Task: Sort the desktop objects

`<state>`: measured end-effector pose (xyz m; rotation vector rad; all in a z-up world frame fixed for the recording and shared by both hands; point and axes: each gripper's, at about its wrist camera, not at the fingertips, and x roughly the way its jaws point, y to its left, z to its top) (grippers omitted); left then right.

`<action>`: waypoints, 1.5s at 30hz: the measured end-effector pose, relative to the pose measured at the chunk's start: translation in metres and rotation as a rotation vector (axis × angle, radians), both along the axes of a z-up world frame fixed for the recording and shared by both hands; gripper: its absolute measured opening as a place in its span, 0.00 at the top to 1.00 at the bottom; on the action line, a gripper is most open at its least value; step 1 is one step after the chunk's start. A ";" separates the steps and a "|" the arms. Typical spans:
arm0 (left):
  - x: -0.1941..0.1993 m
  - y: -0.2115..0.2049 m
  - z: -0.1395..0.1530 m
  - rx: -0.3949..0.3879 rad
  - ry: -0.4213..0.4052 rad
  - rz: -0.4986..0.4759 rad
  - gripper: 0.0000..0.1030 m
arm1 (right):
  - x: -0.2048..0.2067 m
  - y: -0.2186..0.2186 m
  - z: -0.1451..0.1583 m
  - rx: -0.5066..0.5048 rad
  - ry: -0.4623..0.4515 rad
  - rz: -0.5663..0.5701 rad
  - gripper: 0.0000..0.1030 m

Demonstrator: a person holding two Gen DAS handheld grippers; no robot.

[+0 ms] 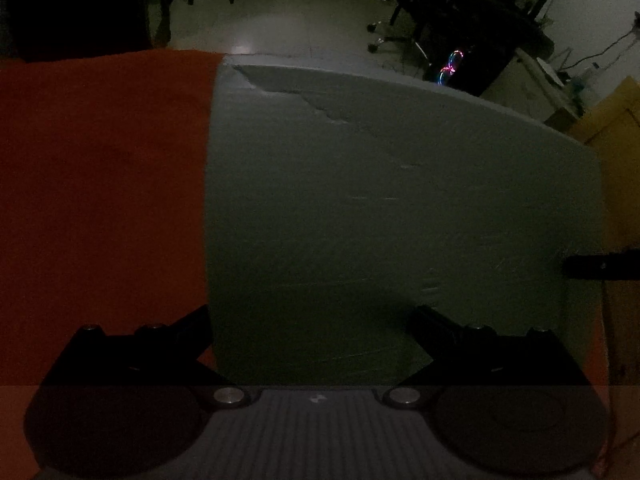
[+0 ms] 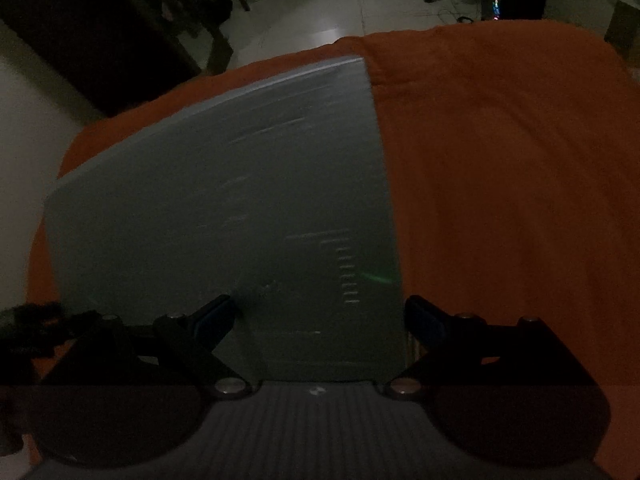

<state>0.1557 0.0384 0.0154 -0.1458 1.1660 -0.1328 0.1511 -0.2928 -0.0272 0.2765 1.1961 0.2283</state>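
Both sets of fingers are spread wide with nothing between them. The left gripper has its tips straddling the near edge of a grey mat, which runs away from it lengthwise over the orange cloth on the bench. The right gripper is lined up much the same, with the mat's right edge just inside its right finger.

Honestly I can't spot any desktop objects to sort in either view. The mat top looks bare apart from scuffs and a printed scale. It's really dim too, so small stuff could be hiding. That fits everything already being cleared off, or nothing being laid out yet. Neither hand is obviously nearer.
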 end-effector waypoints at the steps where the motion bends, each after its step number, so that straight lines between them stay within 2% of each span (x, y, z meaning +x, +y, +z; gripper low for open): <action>1: -0.007 0.000 0.003 0.003 0.004 -0.003 0.01 | -0.006 0.001 0.002 0.002 0.003 0.004 0.08; 4: -0.022 -0.002 0.001 0.006 0.030 -0.010 0.00 | -0.027 0.003 0.005 0.004 0.009 0.024 0.08; 9: -0.040 -0.006 -0.023 0.011 0.110 -0.020 0.00 | -0.049 0.007 -0.016 -0.008 0.067 0.037 0.08; 15: -0.038 -0.015 -0.073 0.051 0.201 -0.036 0.00 | -0.056 0.012 -0.076 -0.032 0.204 0.023 0.08; 18: -0.032 -0.016 -0.102 0.062 0.240 -0.015 0.00 | -0.055 0.018 -0.101 -0.059 0.221 0.015 0.08; 20: -0.029 -0.014 -0.118 0.077 0.259 -0.002 0.00 | -0.053 0.023 -0.107 -0.063 0.206 0.019 0.08; 23: -0.022 -0.016 -0.118 0.079 0.243 -0.004 0.00 | -0.054 0.026 -0.108 -0.070 0.189 0.024 0.05; 27: -0.037 -0.009 -0.119 0.076 0.222 -0.001 0.00 | -0.069 0.017 -0.113 -0.062 0.180 0.031 0.04; 31: -0.051 -0.003 -0.123 0.079 0.210 -0.002 0.00 | -0.043 0.007 -0.134 -0.058 0.168 0.031 0.04; 37: -0.051 -0.001 -0.122 0.078 0.225 -0.011 0.00 | -0.042 0.007 -0.139 -0.054 0.168 0.030 0.04; 41: -0.049 -0.005 -0.112 0.074 0.226 -0.014 0.00 | -0.040 0.004 -0.133 -0.043 0.183 0.002 0.06; 45: -0.040 -0.006 -0.122 0.080 0.230 -0.021 0.00 | -0.044 -0.008 -0.112 0.000 0.158 -0.037 0.06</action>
